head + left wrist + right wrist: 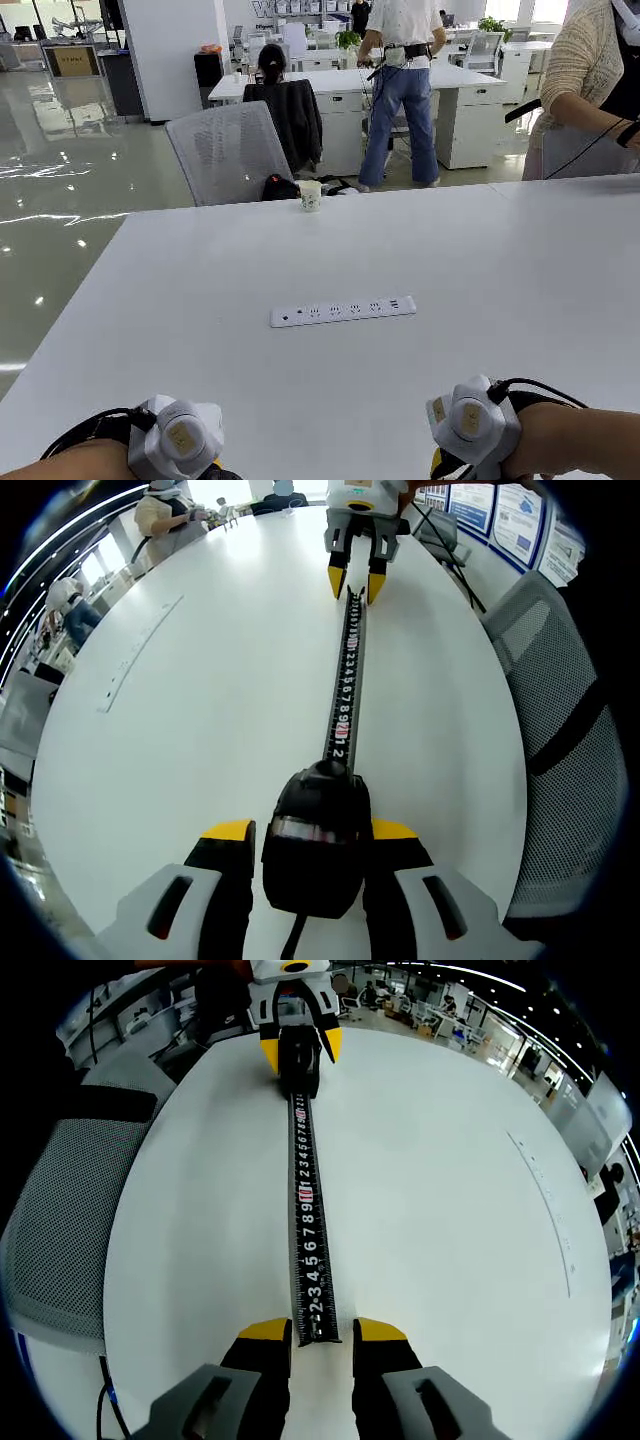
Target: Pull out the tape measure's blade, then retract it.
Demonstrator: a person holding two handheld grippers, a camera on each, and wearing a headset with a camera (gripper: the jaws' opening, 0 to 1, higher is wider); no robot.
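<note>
A black tape measure case point(315, 845) sits between the yellow-tipped jaws of my left gripper point(315, 832), which is shut on it. Its blade point(346, 680) lies pulled out straight over the white table point(200, 680), numbers facing up. At the far end of the blade is my right gripper point(357, 580). In the right gripper view the blade's end point(316, 1320) lies between the jaws of my right gripper point(320, 1332), shut on it, and the blade runs to the case point(300, 1060) in the left gripper point(300, 1055). Both gripper bodies show at the head view's bottom edge.
A white power strip point(343, 311) lies mid-table, and a paper cup point(311, 195) stands at the far edge. A grey mesh chair point(228, 150) is behind the table. One person stands at the far right point(590, 90), another at a desk beyond point(400, 90).
</note>
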